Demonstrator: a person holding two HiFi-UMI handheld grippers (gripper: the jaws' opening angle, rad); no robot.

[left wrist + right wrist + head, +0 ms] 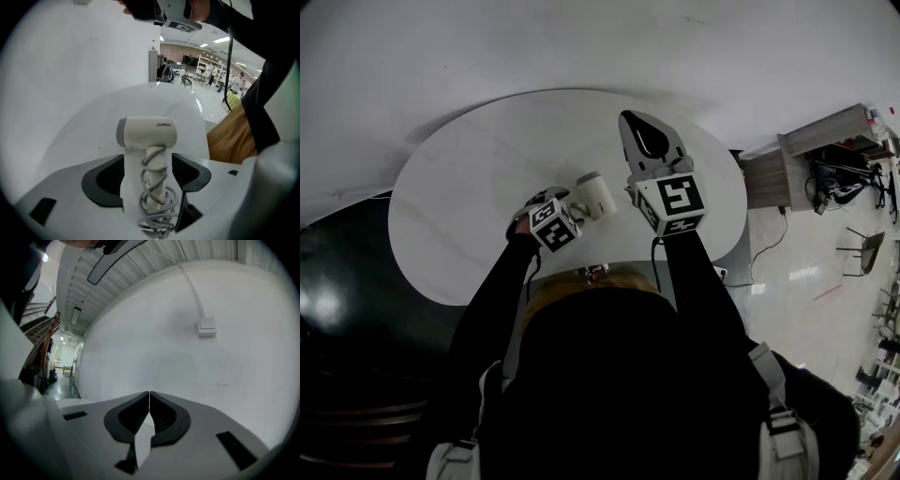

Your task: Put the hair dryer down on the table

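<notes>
A cream hair dryer [147,133] with a grey rear cap has its grey cord wound round the handle. My left gripper [147,171] is shut on that handle, with the dryer's head pointing away over the round white table [93,126]. In the head view the hair dryer [595,195] sits just ahead of the left gripper [575,204], above the table's [459,197] middle; I cannot tell whether it touches the top. My right gripper [636,124] hovers to its right with jaws shut and empty; the right gripper [149,395] faces the white wall.
A white wall runs close behind the table, with a small switch box [206,326] on it. A wooden cabinet [783,169] stands beyond the table's right edge, and dark floor [337,272] lies to the left. The table's near edge is at my body.
</notes>
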